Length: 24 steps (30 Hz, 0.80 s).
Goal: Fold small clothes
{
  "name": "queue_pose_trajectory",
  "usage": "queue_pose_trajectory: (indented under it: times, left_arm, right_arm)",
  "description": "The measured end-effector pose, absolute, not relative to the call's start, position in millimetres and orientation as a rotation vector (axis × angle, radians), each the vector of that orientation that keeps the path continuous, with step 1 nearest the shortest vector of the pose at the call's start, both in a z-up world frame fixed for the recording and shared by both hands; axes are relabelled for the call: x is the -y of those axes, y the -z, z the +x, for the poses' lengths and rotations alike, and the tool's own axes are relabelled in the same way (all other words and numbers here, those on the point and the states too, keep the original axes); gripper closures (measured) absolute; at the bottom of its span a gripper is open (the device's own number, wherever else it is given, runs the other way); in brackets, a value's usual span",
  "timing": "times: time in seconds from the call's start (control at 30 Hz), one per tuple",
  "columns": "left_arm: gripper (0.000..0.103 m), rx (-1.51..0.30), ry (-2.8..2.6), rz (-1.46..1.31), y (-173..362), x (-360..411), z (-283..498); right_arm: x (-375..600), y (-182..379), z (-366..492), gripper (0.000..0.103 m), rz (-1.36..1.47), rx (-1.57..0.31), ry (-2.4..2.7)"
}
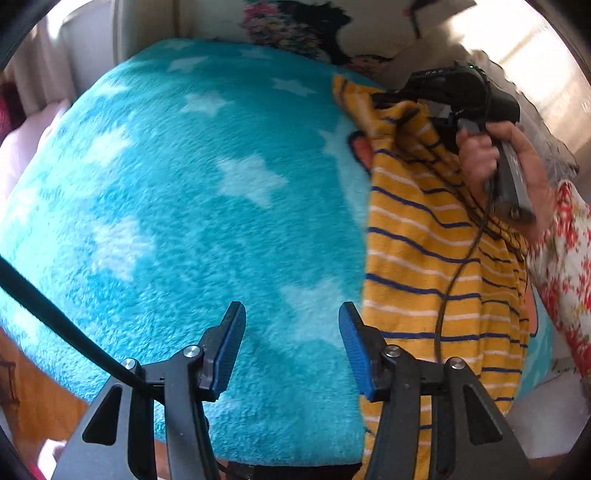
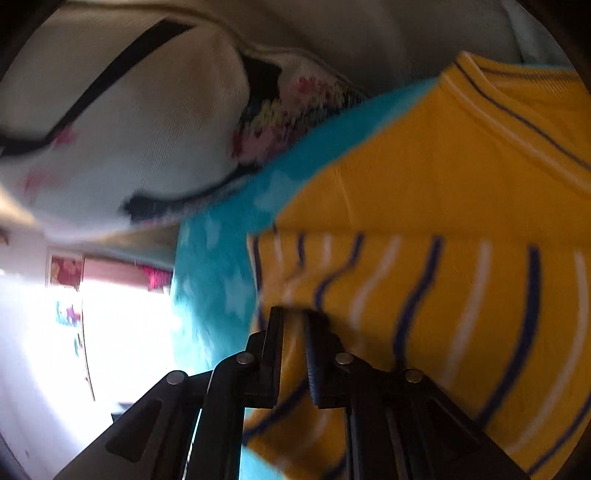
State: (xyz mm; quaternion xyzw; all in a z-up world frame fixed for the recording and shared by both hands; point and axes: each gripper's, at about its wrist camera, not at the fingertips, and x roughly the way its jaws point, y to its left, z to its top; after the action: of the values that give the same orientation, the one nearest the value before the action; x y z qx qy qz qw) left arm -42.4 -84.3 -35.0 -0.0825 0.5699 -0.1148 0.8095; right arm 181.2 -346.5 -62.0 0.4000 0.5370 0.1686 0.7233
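A small yellow garment (image 1: 424,258) with navy and white stripes lies along the right side of a turquoise star blanket (image 1: 184,203). My left gripper (image 1: 291,317) is open and empty, above the blanket just left of the garment's edge. My right gripper (image 2: 293,317) is shut on a fold of the yellow garment (image 2: 443,221) and holds it lifted off the blanket. In the left wrist view the right gripper (image 1: 391,98) sits at the garment's far end, held by a hand (image 1: 480,155).
A cream cushion with a dark and floral pattern (image 1: 295,29) stands at the blanket's far edge. The blanket (image 2: 214,266) ends at a wooden floor (image 1: 37,398) on the near left. A black cable (image 1: 55,317) crosses the left. A bright window (image 2: 122,332) lies beyond.
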Motion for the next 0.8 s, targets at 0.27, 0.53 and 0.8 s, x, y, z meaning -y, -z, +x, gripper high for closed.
queue_pose_trajectory:
  times: [0.27,0.53,0.8]
  left_arm:
    - [0.052,-1.223,0.229,-0.205,30.8,63.6,-43.7]
    - [0.052,-1.223,0.27,-0.228,28.2,73.3,-36.2]
    - [0.051,-1.227,0.337,-0.189,25.0,102.2,-21.0]
  right_arm:
    - [331.1,26.4,164.7,0.085,0.795,-1.108,-0.388]
    - [320.2,56.4,90.1,0.09,0.692,-1.25,-0.442]
    - [435.8,12.3,-3.2,0.083,0.658,-1.065,-0.214]
